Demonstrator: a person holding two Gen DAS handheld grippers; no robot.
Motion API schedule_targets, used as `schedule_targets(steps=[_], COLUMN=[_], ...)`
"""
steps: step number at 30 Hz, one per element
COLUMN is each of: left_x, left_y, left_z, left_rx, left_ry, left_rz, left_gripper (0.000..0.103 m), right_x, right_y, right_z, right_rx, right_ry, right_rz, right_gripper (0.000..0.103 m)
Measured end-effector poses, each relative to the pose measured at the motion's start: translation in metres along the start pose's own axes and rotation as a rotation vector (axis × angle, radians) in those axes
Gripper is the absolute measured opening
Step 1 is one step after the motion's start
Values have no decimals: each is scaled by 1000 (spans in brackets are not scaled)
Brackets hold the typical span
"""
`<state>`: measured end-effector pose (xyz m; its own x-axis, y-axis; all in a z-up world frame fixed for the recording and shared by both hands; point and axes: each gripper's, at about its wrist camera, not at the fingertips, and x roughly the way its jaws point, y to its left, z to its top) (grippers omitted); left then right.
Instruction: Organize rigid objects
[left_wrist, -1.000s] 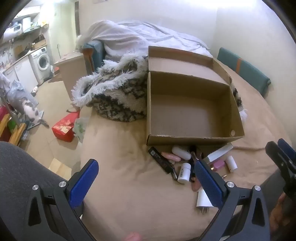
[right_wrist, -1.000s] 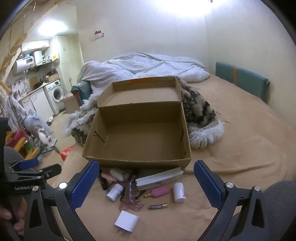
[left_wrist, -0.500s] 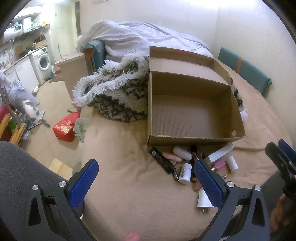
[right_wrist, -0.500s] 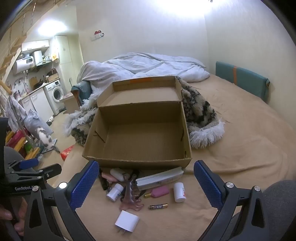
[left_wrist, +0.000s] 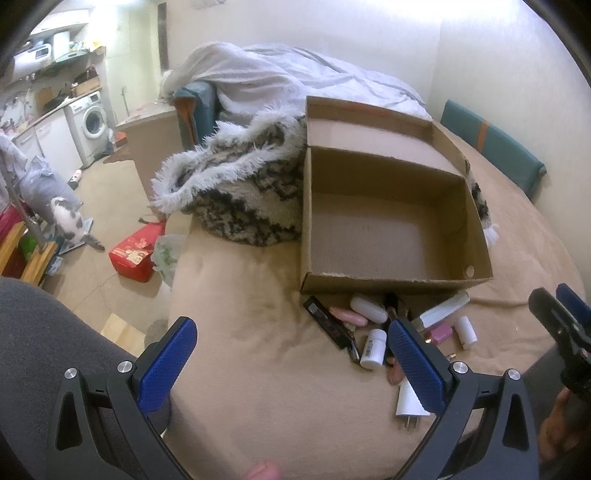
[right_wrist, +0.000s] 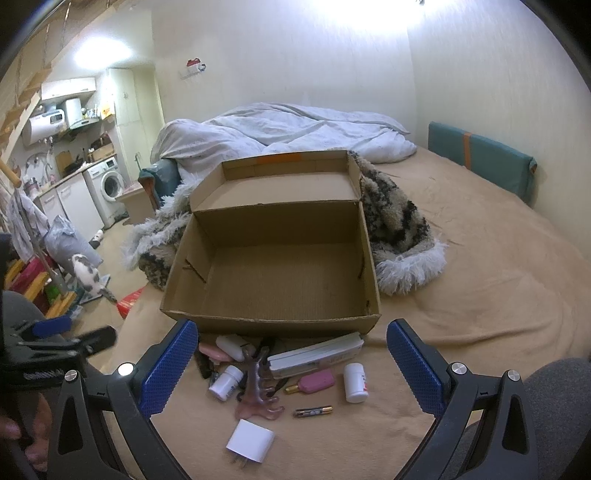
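- Both grippers, left (left_wrist: 291, 363) and right (right_wrist: 291, 363), hover with jaws wide apart, holding nothing.
- The small items (right_wrist: 288, 373) lie bunched on the bed, touching the empty box's (right_wrist: 269, 321) front wall.
- Risk: closing on one may nudge its neighbours; the round bottle (right_wrist: 355, 382) and battery (right_wrist: 313, 411) could roll.
- A shaggy blanket (right_wrist: 402, 240) crowds the box from behind.

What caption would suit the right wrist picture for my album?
Open right hand-held gripper hovering over small items scattered before an empty cardboard box on a bed.
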<state>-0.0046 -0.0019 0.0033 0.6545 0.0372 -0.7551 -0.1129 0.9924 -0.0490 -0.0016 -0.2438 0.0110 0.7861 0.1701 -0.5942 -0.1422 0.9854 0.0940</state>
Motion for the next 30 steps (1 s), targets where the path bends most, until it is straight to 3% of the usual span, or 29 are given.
schedule_targets(steps=[13, 18, 30], left_x=[-4, -5, 8], left_y=[-3, -13, -13], left_z=[3, 9, 7], left_rx=[-9, 28, 44], left_ry=[14, -20, 23], left_rz=[16, 34, 18], left_gripper=[103, 103, 103], right_x=[9, 8, 7], right_y=[-2, -3, 2], right_z=[4, 3, 5], right_rx=[55, 48, 41], right_ry=[-7, -5, -12], right_rz=[5, 8, 9], right_gripper=[103, 103, 103])
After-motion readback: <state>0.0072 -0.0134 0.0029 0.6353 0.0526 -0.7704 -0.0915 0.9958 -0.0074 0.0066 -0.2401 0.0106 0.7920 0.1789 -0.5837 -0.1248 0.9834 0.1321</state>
